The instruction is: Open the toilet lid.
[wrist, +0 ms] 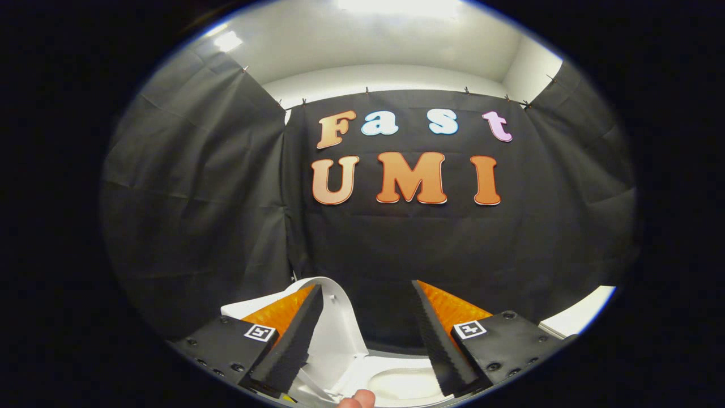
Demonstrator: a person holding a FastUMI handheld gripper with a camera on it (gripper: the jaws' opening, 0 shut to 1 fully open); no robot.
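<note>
the gripper [367, 334] stands wide open, its two fingers spread well apart and pressing on nothing. the left finger's pad [294, 334] lies just beside the raised toilet lid [340, 317], on the lid's left; whether the pad touches the lid's face cannot be told, since the finger overlaps it in the gripper view. the right finger is apart from the lid, with only the dark cloth wall [198, 198] beyond its tip. a fingertip of the person [362, 398] shows at the very bottom, between the two fingers.

the lid stands up between the fingers, closer to the left one, its rounded top edge rising above the left finger's tip and its white underside turned toward the right finger. below it, between the fingers' bases, the toilet seat [408, 371] and the pale bowl opening [405, 386] lie uncovered. a white ledge [578, 317] shows past the right finger, along the foot of the cloth wall.

judging from this, the task looks nearly or wholly done: the lid is lifted off the seat and steep, close to upright. what may be left is little: a final nudge so it rests back and stays put, if it is not already resting, and then drawing the open gripper clear. whether the lid leans on anything behind it is hidden.
</note>
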